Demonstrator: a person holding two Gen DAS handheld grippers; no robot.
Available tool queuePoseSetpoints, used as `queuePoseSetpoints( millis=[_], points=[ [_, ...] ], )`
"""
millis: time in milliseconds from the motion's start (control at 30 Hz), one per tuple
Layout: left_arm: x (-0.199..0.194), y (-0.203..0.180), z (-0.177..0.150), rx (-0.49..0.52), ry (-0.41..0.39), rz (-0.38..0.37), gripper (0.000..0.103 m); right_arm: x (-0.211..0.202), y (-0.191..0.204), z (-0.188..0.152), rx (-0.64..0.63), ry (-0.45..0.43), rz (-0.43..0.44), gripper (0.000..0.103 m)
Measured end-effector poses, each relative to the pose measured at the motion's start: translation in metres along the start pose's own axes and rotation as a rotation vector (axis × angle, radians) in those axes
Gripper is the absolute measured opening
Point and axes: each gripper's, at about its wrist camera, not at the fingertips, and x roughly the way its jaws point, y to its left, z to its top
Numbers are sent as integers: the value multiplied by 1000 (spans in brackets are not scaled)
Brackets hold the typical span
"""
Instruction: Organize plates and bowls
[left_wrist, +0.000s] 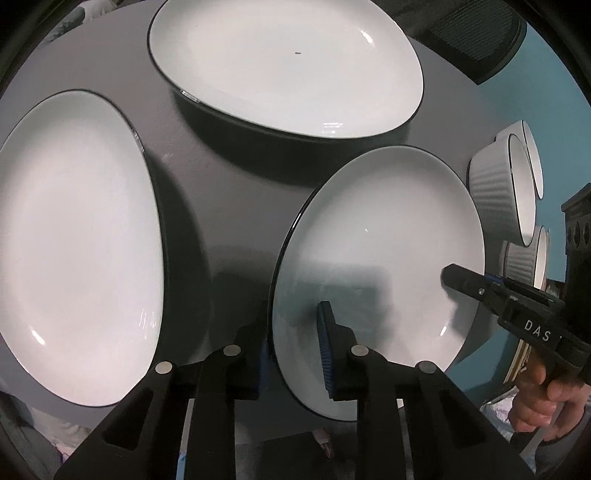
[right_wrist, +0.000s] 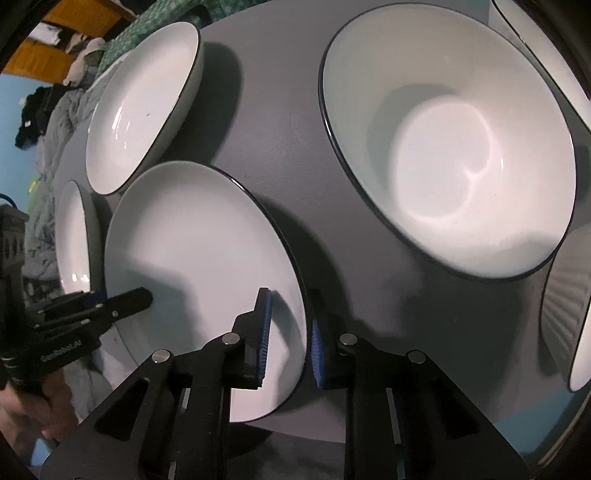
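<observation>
A white plate with a dark rim (left_wrist: 376, 240) lies near the front edge of the round dark table (left_wrist: 221, 177). My left gripper (left_wrist: 291, 332) straddles its left rim, one blue pad over the plate and one outside, shut on the rim. At the opposite rim, my right gripper (left_wrist: 458, 277) reaches in from the right. In the right wrist view the same plate (right_wrist: 199, 251) has my right gripper (right_wrist: 290, 299) shut across its right rim, and the left gripper (right_wrist: 140, 297) sits on its far left edge.
A large plate (left_wrist: 74, 240) lies to the left and another (left_wrist: 288, 66) farther back. Ribbed white bowls (left_wrist: 498, 192) stand at the right table edge. A deep bowl (right_wrist: 461, 147) sits right of the held plate. A hand (left_wrist: 535, 398) holds the right gripper.
</observation>
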Motion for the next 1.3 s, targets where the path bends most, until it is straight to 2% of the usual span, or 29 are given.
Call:
queuePoseSetpoints(
  millis=[167,333,533,933,1200,1300],
  points=[
    [-4,0,-3,0,11,8,23,0,10,-4,-13,13,-7,19],
    [-13,-7,7,-19,7,2,23,-7,20,-2,-12,23,-2,18],
    [-43,12,15,-23,-17,-8,23,-23,35,10,-37,5,-2,17],
    [-85,37,89,-35,-116,29,24,-24,76,74,-108,-34,12,16],
    [-83,60,137,-70,-126,67,26,-4,103,118,-133,-17,8,16],
    [-75,65,144,-83,-117,78,26,-3,97,127,-133,-2,14,16]
  ],
)
